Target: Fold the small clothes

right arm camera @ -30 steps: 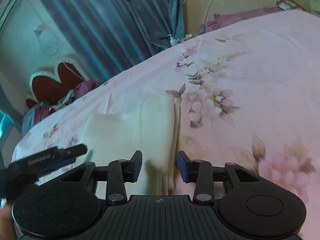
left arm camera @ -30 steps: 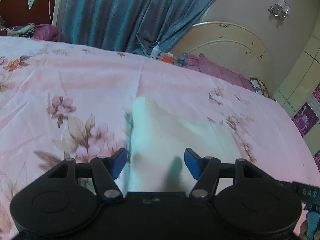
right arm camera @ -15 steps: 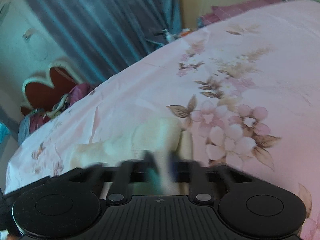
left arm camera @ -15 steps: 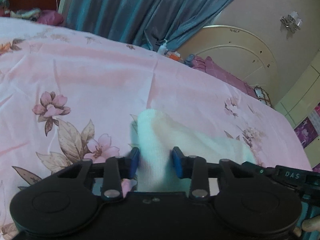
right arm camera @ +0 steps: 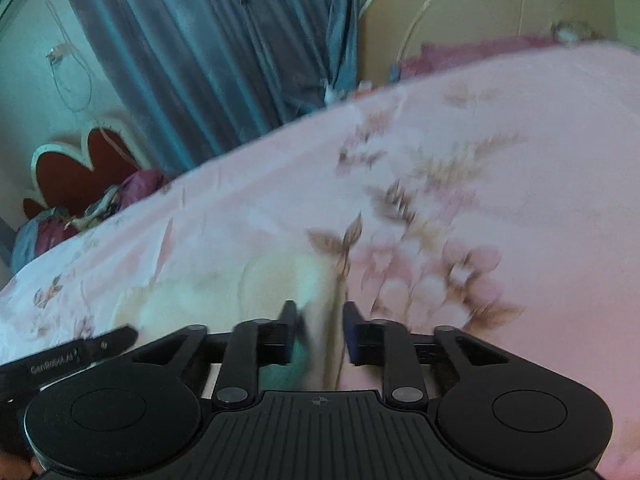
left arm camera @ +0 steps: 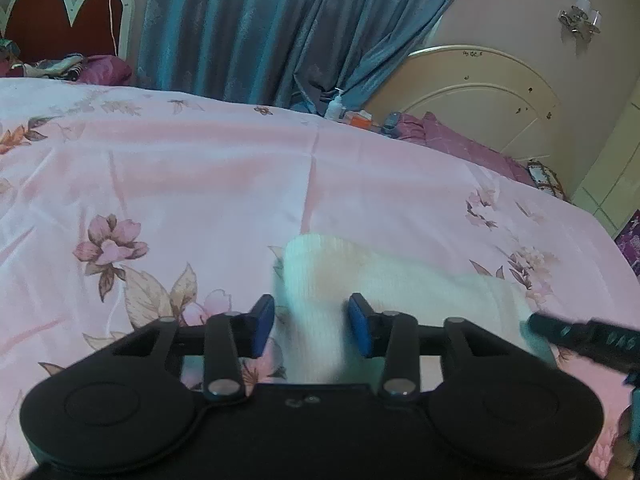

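A small white knit garment [left arm camera: 380,276] lies folded on the pink floral bedsheet [left arm camera: 200,184], its left end raised in a hump. My left gripper [left arm camera: 311,328] straddles that end. Its jaws are opening, and the cloth stands between the blue pads [left arm camera: 262,326] with a gap on the left side. In the blurred right wrist view, the garment [right arm camera: 192,304] runs to the left. My right gripper [right arm camera: 318,332] has its right edge between its jaws, which are opening too, with a gap at the right pad. Each gripper's finger shows at the other view's edge.
Blue curtains [left arm camera: 280,20] hang behind the bed. A cream headboard [left arm camera: 480,92], purple bedding [left arm camera: 460,144] and a pump bottle [left arm camera: 335,105] are at the far side. A red heart-shaped headboard [left arm camera: 60,20] with piled cloth stands at the far left.
A second ago both grippers stood wide over the flat garment. They closed on its ends half a second ago, bunching it up. Both pairs of jaws have since parted.
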`<state>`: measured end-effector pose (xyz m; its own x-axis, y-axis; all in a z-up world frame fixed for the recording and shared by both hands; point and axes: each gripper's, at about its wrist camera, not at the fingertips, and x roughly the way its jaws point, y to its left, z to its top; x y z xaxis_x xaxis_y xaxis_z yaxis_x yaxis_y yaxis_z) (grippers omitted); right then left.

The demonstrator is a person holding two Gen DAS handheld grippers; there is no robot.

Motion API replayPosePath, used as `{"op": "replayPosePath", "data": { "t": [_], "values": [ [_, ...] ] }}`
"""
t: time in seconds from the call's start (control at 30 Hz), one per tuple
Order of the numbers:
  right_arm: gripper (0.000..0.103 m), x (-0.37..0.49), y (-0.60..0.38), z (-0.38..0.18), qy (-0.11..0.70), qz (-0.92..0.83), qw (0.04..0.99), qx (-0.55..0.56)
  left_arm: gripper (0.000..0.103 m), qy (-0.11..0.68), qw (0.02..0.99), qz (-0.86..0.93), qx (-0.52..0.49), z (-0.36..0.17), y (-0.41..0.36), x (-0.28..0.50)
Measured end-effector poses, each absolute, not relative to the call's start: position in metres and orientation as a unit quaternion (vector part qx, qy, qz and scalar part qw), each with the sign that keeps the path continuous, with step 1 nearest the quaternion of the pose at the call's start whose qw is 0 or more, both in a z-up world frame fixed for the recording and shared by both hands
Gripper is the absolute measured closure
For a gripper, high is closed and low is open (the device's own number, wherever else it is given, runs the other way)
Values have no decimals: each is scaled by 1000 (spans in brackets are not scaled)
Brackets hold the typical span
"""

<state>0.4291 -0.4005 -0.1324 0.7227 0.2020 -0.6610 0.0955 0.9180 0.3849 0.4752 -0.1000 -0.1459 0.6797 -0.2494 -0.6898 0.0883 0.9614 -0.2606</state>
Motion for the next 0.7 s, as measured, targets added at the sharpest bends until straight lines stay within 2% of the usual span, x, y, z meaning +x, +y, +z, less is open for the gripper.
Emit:
{"op": "replayPosePath", "data": {
  "t": [0.07, 0.2, 0.47, 0.7],
  "values": [
    [76, 431, -397, -124, 361, 36, 911, 195, 55, 389, 912, -87, -94, -144, -102, 474],
    [76, 438, -383, -121, 363, 46, 916, 164, 52, 388, 915, -78, -73, -142, -107, 472],
    [76, 454, -374, -151, 409, 23, 903, 128, 47, 394, 915, -70, -59, -142, -110, 474],
    [76, 433, -385, -130, 389, 35, 907, 158, 44, 393, 914, -76, -67, -131, -104, 464]
  ]
}}
